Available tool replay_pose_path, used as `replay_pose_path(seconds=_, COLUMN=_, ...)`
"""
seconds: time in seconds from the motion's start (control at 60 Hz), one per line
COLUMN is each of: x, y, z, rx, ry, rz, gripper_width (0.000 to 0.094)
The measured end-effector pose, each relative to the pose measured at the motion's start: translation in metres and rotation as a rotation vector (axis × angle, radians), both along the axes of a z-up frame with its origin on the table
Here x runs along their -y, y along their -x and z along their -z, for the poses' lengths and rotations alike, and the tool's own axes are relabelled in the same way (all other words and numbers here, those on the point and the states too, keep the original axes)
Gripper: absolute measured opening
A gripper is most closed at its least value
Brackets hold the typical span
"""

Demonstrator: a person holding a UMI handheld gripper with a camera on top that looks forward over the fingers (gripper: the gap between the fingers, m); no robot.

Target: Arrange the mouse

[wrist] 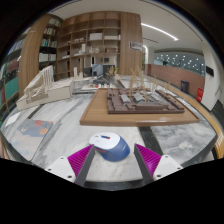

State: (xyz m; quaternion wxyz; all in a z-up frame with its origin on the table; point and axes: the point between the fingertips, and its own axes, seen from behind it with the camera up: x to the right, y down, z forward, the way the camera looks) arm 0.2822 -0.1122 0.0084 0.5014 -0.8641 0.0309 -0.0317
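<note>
A white and blue computer mouse (108,147) lies on the pale marbled table (170,140). It rests between the tips of my gripper (114,161), closer to the left finger (80,161), with a clear gap to the right finger (148,159). The fingers are spread wide and do not press on the mouse. The magenta pads show on both inner faces.
A wooden board with an architectural model (140,98) lies beyond the mouse. A white model (40,88) stands at the far left. A flat coloured sheet (35,128) lies on the table left of the fingers. Bookshelves (95,45) line the back wall.
</note>
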Motion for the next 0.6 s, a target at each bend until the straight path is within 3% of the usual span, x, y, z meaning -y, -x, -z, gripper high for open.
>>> replay_pose_path(seconds=0.267, x=-0.046, y=-0.011, z=0.002, rx=-0.052, ry=0.004, rz=-0.025, gripper_width=0.0825)
replay_pose_path(seconds=0.35, x=-0.055, y=-0.012, z=0.007, rx=-0.059, ry=0.025, rz=-0.040, gripper_width=0.0790)
replay_pose_path(seconds=0.367, x=-0.055, y=-0.011, z=0.010, rx=-0.066, ry=0.041, rz=-0.046, gripper_width=0.0830)
replay_pose_path(seconds=0.383, x=-0.056, y=-0.009, z=0.011, rx=-0.074, ry=0.050, rz=-0.054, gripper_width=0.0758)
replay_pose_path(seconds=0.417, x=-0.060, y=-0.004, z=0.012, rx=-0.088, ry=0.056, rz=-0.071, gripper_width=0.0744)
replay_pose_path(seconds=0.433, x=-0.061, y=-0.003, z=0.013, rx=-0.094, ry=0.059, rz=-0.075, gripper_width=0.0627)
replay_pose_path(seconds=0.6, x=-0.060, y=-0.004, z=0.015, rx=-0.116, ry=0.085, rz=-0.031, gripper_width=0.0562)
